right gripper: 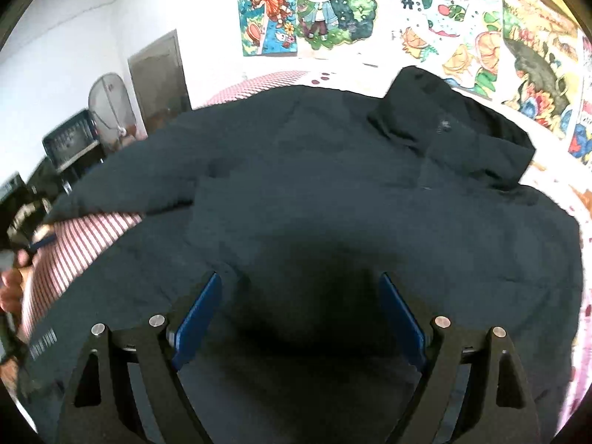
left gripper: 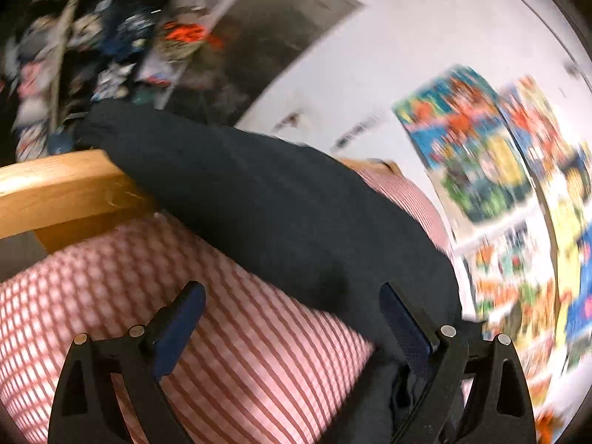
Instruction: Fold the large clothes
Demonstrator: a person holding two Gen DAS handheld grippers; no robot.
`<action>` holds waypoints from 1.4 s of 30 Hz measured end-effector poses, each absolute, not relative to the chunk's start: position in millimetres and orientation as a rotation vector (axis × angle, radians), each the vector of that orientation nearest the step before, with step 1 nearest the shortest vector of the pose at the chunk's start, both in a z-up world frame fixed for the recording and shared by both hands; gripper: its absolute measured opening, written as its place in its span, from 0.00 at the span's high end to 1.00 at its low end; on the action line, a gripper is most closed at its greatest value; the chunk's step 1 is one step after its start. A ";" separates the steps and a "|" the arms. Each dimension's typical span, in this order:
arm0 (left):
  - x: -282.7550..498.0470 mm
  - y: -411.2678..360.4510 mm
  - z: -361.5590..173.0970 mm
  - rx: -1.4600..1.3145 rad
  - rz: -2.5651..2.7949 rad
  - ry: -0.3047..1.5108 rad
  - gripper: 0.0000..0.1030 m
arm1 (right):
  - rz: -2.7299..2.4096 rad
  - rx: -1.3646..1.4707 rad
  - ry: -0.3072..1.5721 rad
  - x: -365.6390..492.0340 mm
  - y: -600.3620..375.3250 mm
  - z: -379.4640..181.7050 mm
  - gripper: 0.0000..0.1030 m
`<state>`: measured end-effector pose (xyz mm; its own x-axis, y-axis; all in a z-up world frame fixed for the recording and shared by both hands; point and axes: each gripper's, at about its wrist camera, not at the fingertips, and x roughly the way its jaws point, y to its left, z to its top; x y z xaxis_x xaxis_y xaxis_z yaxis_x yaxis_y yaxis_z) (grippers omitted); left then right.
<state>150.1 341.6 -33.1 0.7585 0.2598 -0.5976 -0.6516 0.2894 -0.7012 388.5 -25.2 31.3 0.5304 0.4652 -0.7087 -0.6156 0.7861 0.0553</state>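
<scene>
the left hand-held gripper [left gripper: 292, 327] stands wide, nothing pinched between its blue pads. under it is a pink-and-white striped bedsheet [left gripper: 236, 362], and the dark jacket [left gripper: 288, 222] lies just beyond the tips; a fold of that jacket bunches against the outer side of the right-hand finger [left gripper: 405, 329], though whether it actually presses there is hard to tell through the blur. the left-hand finger [left gripper: 181, 329] hangs over bare sheet, clear of the cloth.

the right hand-held gripper [right gripper: 300, 318] is released too, its jaws spread apart over the lower body of the jacket [right gripper: 314, 192], holding nothing. whether the tips brush the fabric cannot be told; a dark shadow sits on the cloth right between them.

the jacket is spread flat across the bed, covering most of it. its left sleeve runs out toward the left edge, with a strip of the striped sheet [right gripper: 81, 244] showing between sleeve and body. at that left side, beside the sleeve end, a person's hand [right gripper: 13, 288] shows at the frame edge. the jacket's hood [right gripper: 444, 125] lies at the far right end, rumpled and partly raised.

past the jacket, in the left wrist view, a wooden bed frame [left gripper: 63, 188] edges the sheet. further off, behind the hood, colourful cartoon posters [right gripper: 307, 7] cover the white wall, and to the far left of the jacket stands a fan [right gripper: 111, 100] by a doorway.
</scene>
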 end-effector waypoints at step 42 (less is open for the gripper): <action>167.8 272.2 99.8 -0.412 0.390 0.085 0.93 | 0.533 -0.065 0.806 383.4 -26.4 10.6 0.08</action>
<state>167.8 272.2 99.8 0.9224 0.3520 -0.1590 -0.3863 0.8433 -0.3737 383.4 -26.4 10.6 0.5681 0.4294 -0.7021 -0.4778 0.8667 0.1434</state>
